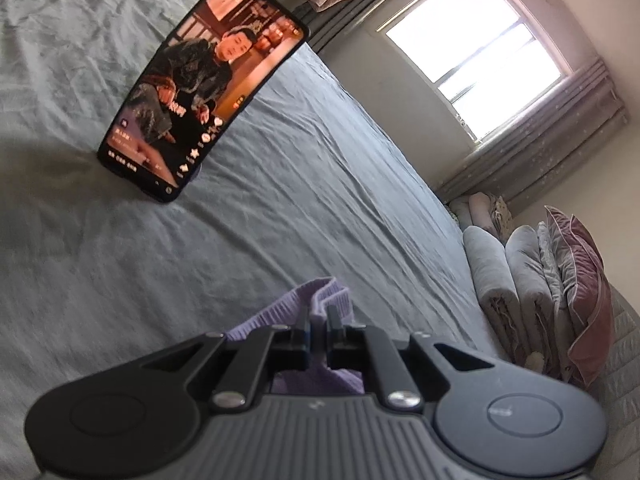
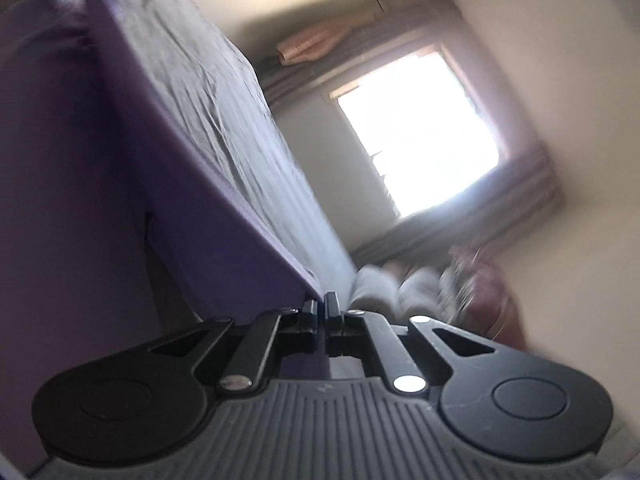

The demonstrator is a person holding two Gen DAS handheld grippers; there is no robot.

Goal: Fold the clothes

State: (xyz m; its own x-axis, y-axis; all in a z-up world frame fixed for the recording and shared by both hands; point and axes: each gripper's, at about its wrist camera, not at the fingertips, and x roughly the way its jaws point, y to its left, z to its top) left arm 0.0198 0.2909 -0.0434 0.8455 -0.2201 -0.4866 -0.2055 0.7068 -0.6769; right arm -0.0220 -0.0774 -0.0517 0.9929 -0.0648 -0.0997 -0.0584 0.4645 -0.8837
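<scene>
A purple garment with a ribbed hem (image 1: 320,296) bunches up at the tips of my left gripper (image 1: 319,322), which is shut on that hem just above the grey bedsheet (image 1: 280,208). In the right wrist view, which is blurred and tilted, the same purple garment (image 2: 180,200) stretches as a taut sheet from the upper left down to my right gripper (image 2: 323,308). Its jaws are shut on the cloth's corner edge. The rest of the garment is hidden in both views.
A phone (image 1: 200,92) stands propped on the bed with a video playing. Folded quilts and a pink pillow (image 1: 532,292) are stacked at the bed's far end. A bright window (image 1: 476,52) with grey curtains is in the wall beyond.
</scene>
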